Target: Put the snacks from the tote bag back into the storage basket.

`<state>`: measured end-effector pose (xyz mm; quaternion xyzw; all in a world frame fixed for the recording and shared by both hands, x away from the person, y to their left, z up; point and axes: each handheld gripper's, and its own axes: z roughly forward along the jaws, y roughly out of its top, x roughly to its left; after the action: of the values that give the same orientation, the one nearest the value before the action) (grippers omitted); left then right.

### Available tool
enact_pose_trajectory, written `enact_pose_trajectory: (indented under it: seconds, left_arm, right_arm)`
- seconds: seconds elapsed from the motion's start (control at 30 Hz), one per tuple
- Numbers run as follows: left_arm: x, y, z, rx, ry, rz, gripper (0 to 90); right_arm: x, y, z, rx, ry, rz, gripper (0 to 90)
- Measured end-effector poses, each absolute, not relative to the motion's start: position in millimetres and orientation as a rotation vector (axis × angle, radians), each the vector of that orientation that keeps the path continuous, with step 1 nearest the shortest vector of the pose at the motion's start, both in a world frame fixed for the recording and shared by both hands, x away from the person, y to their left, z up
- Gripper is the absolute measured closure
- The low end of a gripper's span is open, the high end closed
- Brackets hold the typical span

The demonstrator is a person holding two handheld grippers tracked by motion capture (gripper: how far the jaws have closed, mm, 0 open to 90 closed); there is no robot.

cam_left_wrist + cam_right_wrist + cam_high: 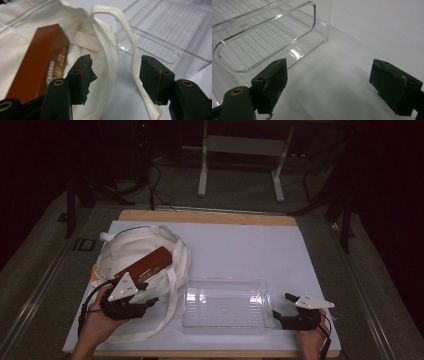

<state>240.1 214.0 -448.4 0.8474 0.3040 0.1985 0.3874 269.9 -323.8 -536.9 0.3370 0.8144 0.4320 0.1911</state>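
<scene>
Jaws wide, left gripper [115,75] nears the cookie box [143,263] atop the tote bag [137,251]; clear bin [225,307] at 3 o'clock sits unfilled; right gripper [334,85] gapes idle.

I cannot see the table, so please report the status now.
Left gripper open at white bag, brown box in its mouth. Right gripper open, beside clear bin. Bag strap between left jaws.

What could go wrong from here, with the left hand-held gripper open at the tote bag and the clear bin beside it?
1. The left hand-held gripper has the bag's strap between its open jaws, so closing may catch the strap instead of the brown biscuit box.
2. The box lies slanted on the soft white tote bag; tugging the fabric could slide it off.
3. The right hand-held gripper sits open close to the clear plastic bin and could nudge this light bin.
</scene>
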Motion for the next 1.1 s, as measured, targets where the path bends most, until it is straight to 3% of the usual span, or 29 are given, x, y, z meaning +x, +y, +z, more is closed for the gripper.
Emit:
enact_pose_trajectory:
  seconds: [0.4, 1.1]
  left_arm:
    - [253.6, 227.1, -447.0, 2.159, 0.834, 0.524, 38.3]
    - [278.8, 244.0, -437.4, 2.225, 0.873, 0.515, 42.0]
  right_arm:
    - [269.8, -323.7, -536.8, 0.945, 2.289, 1.215, 14.8]
    - [269.5, -323.7, -536.6, 0.944, 2.294, 1.214, 14.8]
